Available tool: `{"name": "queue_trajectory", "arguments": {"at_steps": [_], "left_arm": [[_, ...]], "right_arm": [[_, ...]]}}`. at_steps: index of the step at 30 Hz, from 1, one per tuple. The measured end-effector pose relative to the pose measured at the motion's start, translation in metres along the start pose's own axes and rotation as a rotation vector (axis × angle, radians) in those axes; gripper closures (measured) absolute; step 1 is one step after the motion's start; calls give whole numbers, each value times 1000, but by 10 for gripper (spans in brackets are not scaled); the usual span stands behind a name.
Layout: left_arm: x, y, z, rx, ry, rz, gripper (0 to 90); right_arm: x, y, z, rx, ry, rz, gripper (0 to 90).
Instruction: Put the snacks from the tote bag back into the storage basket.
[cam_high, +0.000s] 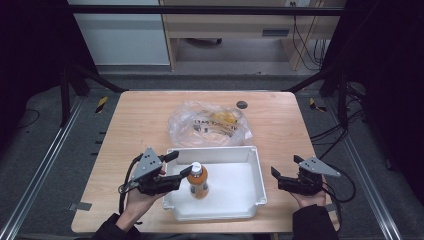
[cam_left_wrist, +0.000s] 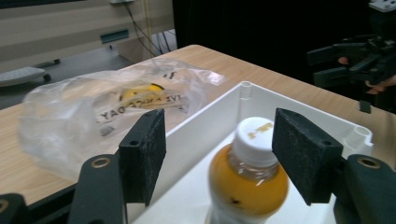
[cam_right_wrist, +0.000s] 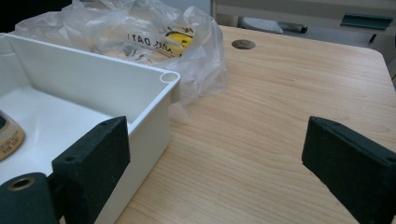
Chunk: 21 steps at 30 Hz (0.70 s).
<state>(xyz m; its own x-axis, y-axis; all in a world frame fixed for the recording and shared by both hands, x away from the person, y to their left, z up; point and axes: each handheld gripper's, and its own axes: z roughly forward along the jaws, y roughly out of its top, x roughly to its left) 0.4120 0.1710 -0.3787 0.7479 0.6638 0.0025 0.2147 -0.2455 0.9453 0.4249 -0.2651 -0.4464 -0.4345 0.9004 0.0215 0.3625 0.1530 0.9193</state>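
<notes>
In the lower middle of the high view, the juice bottle (cam_high: 198, 180) stands upright in the left part of the white tray (cam_high: 250, 200), close to the tray's left wall, with bare white floor open to its right. The left gripper (cam_high: 179, 164) reaches over that left rim, its jaws parted on either side of the white cap without pressing it. At lower right, the right gripper (cam_high: 285, 167) hovers over bare wood just beside the tray's right wall, jaws spread wide around nothing. Above the tray, touching its far rim, a crumpled clear plastic bag (cam_high: 209, 124) fills the table's centre. In the left gripper view its black print appears mirrored, seemingly ending "DAY" (cam_left_wrist: 109, 113); the mark on the bottle cap (cam_left_wrist: 254, 133) is too blurred to read.
</notes>
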Motion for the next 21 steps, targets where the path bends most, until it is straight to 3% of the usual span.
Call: {"name": "queue_trajectory", "arguments": {"at_steps": [11,21], "left_arm": [[32,-19,-19,11,99,-30,300],[58,-49,-30,69,201,-51,278]], "right_arm": [[-1,-1,0,1,-6,3,79],[-2,-2,-1,5,-9,2,76]]}}
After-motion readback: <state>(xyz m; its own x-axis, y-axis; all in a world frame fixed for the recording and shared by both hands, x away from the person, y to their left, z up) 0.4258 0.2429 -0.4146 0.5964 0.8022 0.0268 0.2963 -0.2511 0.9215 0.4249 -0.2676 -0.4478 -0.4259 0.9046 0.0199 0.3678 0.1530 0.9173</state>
